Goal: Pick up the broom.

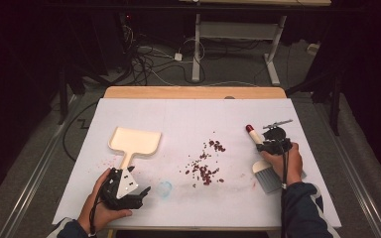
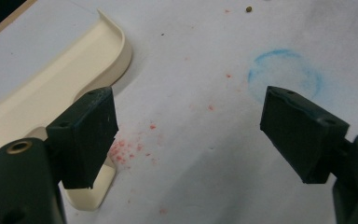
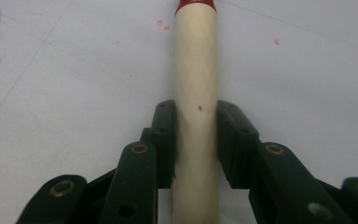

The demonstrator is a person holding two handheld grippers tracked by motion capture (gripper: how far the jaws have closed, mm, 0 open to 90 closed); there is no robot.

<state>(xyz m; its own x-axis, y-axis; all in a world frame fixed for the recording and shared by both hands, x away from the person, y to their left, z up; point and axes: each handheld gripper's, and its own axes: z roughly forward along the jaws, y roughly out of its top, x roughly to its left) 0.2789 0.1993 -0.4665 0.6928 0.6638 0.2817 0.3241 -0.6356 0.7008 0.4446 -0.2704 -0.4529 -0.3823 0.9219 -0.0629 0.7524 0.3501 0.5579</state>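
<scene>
So the brush (image 1: 264, 159) is lying near the right edge of the table (image 1: 188, 114), and the right gripper (image 1: 274, 144) is closed around its pale handle (image 3: 196, 93), jaws pressed on both sides about midway along. The handle is probably stiff and light, maybe a bit slick given the smooth round surface, so a mid-handle hold seems sensible; the bristles will be soft and no good for holding.

The dustpan (image 1: 135, 141) sits to the left, likely thin light plastic, best taken by its short handle (image 2: 91, 191). The left gripper (image 1: 129, 191) is wide open with nothing held, one jaw just over that handle end.

The dark red beans (image 1: 206, 161) scattered mid-table are seen properly in the high view. The right gripper view gives the grip itself, while a blue ring mark (image 2: 284, 74) is clear in the left gripper view.
</scene>
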